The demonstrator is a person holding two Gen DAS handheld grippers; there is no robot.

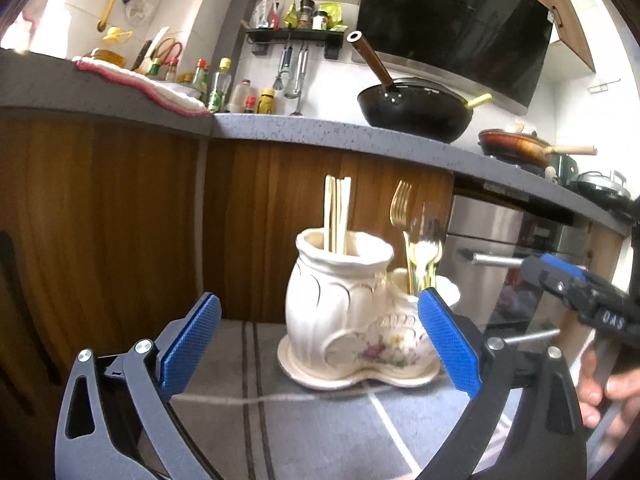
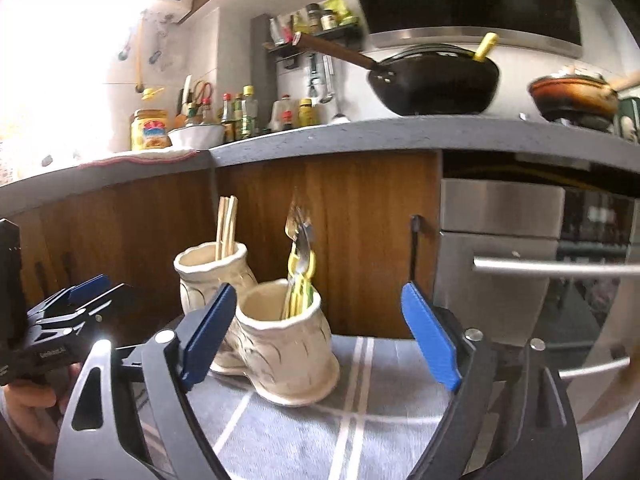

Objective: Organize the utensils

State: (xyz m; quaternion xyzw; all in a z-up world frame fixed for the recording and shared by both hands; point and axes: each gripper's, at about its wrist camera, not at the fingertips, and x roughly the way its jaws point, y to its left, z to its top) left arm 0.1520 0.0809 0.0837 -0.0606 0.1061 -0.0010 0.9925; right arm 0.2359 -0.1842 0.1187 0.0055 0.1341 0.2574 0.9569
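Observation:
A cream ceramic two-pot utensil holder (image 1: 352,316) stands on a grey striped cloth (image 1: 304,432). Its tall pot holds wooden chopsticks (image 1: 338,214); its low pot holds gold forks and spoons (image 1: 418,240). My left gripper (image 1: 318,320) is open and empty, its blue pads on either side of the holder, short of it. In the right wrist view the holder (image 2: 280,340) shows with the chopsticks (image 2: 226,226) and cutlery (image 2: 302,268). My right gripper (image 2: 318,320) is open and empty, just before the low pot. Each gripper shows at the other view's edge (image 1: 580,292) (image 2: 76,304).
Wooden cabinet fronts (image 1: 120,216) stand close behind the holder, under a grey counter (image 1: 320,128). A steel oven with a bar handle (image 2: 552,268) is to the right. A black wok (image 1: 416,108), a second pan (image 1: 516,146) and bottles (image 1: 224,88) sit on the counter.

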